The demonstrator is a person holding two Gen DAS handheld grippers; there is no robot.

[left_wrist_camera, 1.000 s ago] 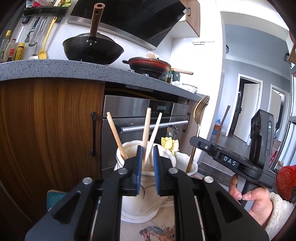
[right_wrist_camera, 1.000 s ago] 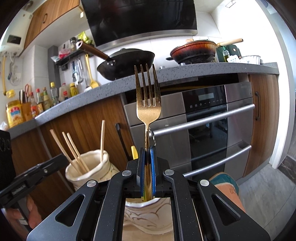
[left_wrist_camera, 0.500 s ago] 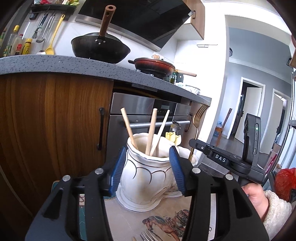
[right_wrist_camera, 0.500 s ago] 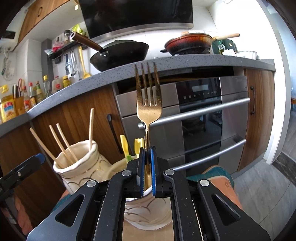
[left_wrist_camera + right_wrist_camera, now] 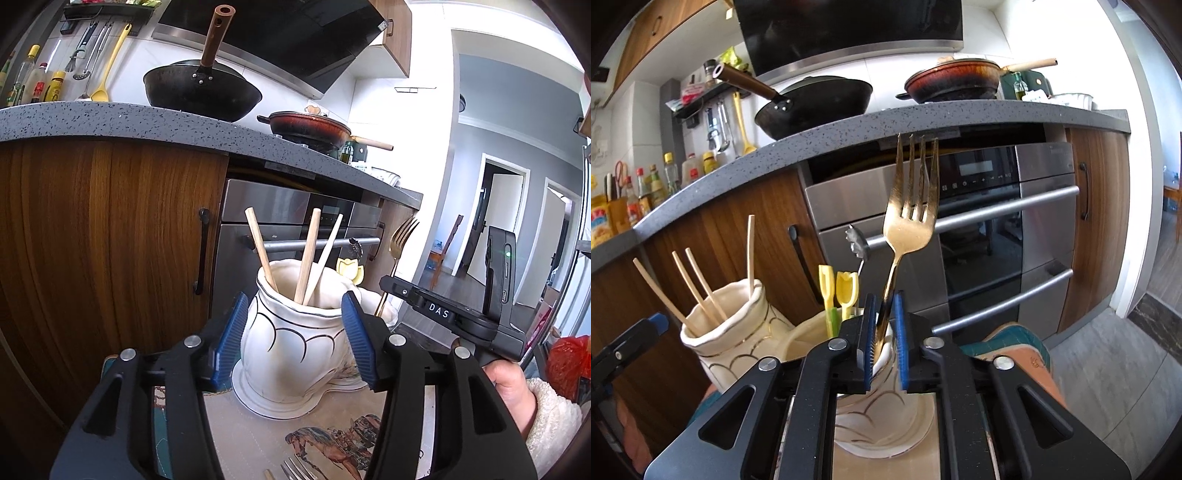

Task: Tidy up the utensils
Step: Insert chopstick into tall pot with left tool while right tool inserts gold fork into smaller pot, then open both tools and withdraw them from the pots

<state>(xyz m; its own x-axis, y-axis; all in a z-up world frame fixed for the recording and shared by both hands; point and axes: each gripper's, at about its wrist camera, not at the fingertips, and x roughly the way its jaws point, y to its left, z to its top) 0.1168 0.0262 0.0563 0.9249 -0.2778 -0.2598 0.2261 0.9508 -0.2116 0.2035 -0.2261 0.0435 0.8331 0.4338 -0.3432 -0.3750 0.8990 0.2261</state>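
left gripper (image 5: 291, 332) pointing almost level, tipped slightly down, framing the nearer white ceramic holder (image 5: 295, 354) from just in front. blue pads (image 5: 231, 339) standing wide at either flank of the holder's belly, clear of the glaze, jaws opening — nothing pinched between them. three wooden chopsticks (image 5: 308, 254) leaning loose inside that holder, tips fanned toward 12 o'clock. at 6 o'clock, on the printed mat (image 5: 328, 443), tines of a second fork (image 5: 295, 469) just showing at the frame's bottom edge.

right gripper (image 5: 884, 332) also aimed slightly downward, seen in the left wrist view at 3 o'clock with a bare hand (image 5: 511, 391) and a fleecy white sleeve (image 5: 550, 421) wrapped round its grip. white letters "DAS" (image 5: 439, 311) readable along its black arm; a small green light on the upright block above.

right jaws parted only narrowly and opening, the golden fork (image 5: 910, 221) standing between them, handle down in the second holder (image 5: 886, 406), tines up toward 12 o'clock, shaft tilted and leaning against the left pad (image 5: 870, 343), a clear gap to the right one — released rather than clamped. yellow utensils (image 5: 842, 291) sticking up at 10 o'clock from the fork, out of a compartment just left. further at 9 o'clock, the chopstick holder, the left gripper's blue tip beside it.

behind, a grey speckled counter (image 5: 923, 122) with a black wok (image 5: 816, 103) and a red pan (image 5: 955, 81); oven display writing too small to read.
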